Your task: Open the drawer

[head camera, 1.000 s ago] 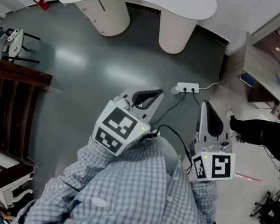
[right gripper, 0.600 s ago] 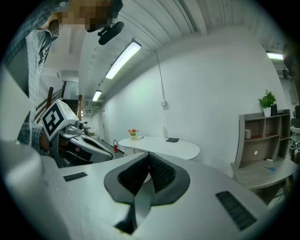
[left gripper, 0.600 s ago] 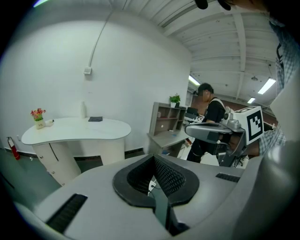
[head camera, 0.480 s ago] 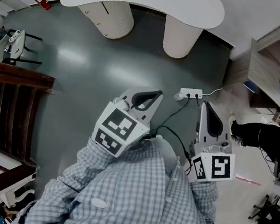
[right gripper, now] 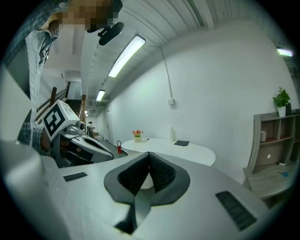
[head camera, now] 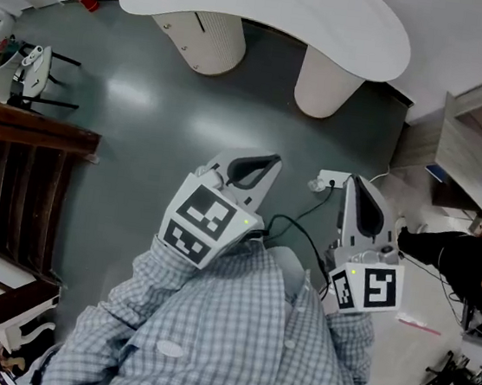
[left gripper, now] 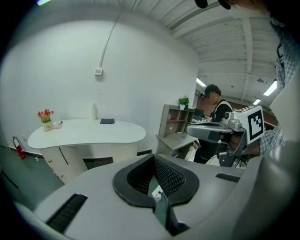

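The person is holding both tools tucked in close against the checked shirt [head camera: 224,333], which looks like a carrying posture and not a working one: nothing is within reach of either tool. The left gripper [head camera: 257,165] is pointing out over the grey floor [head camera: 134,139] with its jaws pressed together at the tips and nothing caught between the ribbed pads. The right gripper [head camera: 359,193] is riding alongside it, well apart from it and aimed nearly level, its jaws likewise closed and empty. Shut jaws make sense here, since there is no handle to take yet. Both are facing the white surface [head camera: 272,8] at the far side of the floor, which is standing on two rounded pedestals. The drawer cannot be picked out for certain. My judgement is that it is sitting in the left pedestal [head camera: 201,38], where small knobs and thin seams are showing on the front, well away from both grippers. A power strip [head camera: 334,181] and its cable are lying on the floor just ahead of the right gripper, something to step around on the way. The task is therefore only at its approach stage, with the drawer not yet touched.
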`<state>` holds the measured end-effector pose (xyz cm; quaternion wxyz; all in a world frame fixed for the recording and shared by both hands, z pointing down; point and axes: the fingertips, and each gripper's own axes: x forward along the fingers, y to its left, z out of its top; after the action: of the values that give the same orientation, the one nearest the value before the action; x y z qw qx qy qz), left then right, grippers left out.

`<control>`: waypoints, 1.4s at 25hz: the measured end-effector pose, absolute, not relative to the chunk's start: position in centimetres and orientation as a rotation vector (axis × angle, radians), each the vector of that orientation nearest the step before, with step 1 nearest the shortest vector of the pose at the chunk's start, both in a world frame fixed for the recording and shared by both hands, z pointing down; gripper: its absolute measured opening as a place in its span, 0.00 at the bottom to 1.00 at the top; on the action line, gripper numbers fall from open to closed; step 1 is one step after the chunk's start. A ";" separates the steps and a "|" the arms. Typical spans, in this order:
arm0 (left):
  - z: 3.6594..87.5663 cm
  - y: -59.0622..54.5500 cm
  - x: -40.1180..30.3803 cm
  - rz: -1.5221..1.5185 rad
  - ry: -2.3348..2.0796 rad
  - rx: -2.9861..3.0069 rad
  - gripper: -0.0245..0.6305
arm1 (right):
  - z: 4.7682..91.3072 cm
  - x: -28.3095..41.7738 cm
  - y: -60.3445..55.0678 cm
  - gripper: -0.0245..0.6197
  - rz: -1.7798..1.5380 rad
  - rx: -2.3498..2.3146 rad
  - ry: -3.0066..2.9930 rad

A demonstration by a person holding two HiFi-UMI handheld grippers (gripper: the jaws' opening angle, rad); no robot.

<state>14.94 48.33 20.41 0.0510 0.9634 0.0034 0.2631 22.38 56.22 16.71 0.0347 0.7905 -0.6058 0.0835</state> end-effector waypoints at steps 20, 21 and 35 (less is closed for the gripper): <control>20.8 34.4 11.2 0.778 -0.261 2.888 0.04 | 17.5 20.7 42.5 0.05 0.254 2.295 -2.025; 20.8 34.0 10.9 0.775 -0.276 2.884 0.04 | 17.6 20.6 42.0 0.05 0.252 2.281 -2.037; 21.3 30.1 6.8 0.742 -0.522 2.805 0.04 | 18.1 18.7 37.6 0.05 0.250 2.121 -2.168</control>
<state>6.80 30.06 21.34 0.0964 0.9471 -0.1762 0.2505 18.71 37.58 18.07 0.0491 0.6960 -0.7116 0.0820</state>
